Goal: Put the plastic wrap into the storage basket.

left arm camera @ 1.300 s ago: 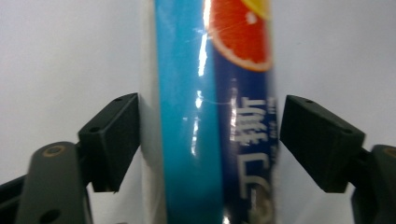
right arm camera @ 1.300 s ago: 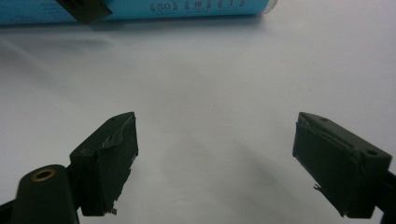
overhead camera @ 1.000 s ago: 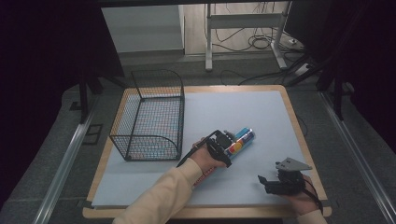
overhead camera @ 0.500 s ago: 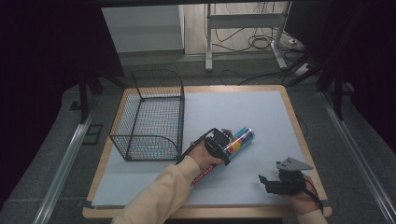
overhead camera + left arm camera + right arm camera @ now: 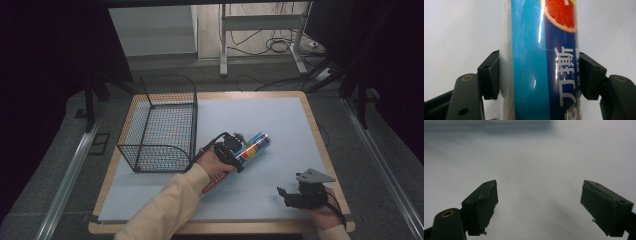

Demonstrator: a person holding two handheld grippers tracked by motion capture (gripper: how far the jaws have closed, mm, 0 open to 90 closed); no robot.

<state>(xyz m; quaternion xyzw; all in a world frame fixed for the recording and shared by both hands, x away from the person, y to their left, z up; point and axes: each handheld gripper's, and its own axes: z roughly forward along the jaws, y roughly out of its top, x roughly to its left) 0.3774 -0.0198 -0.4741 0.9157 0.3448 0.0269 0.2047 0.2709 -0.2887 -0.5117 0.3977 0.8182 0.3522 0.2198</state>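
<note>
Now my left tongs (image 5: 539,75) are clamped on the blue can (image 5: 541,62), both pads pressed against its sides; it lies on the table (image 5: 280,125), just right of the wire basket (image 5: 165,125). My right tongs (image 5: 539,205) gape wide, holding nothing, well apart from the can.

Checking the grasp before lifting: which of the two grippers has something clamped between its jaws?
The left gripper, shut on the blue can; the right gripper stands open over bare table.
</note>
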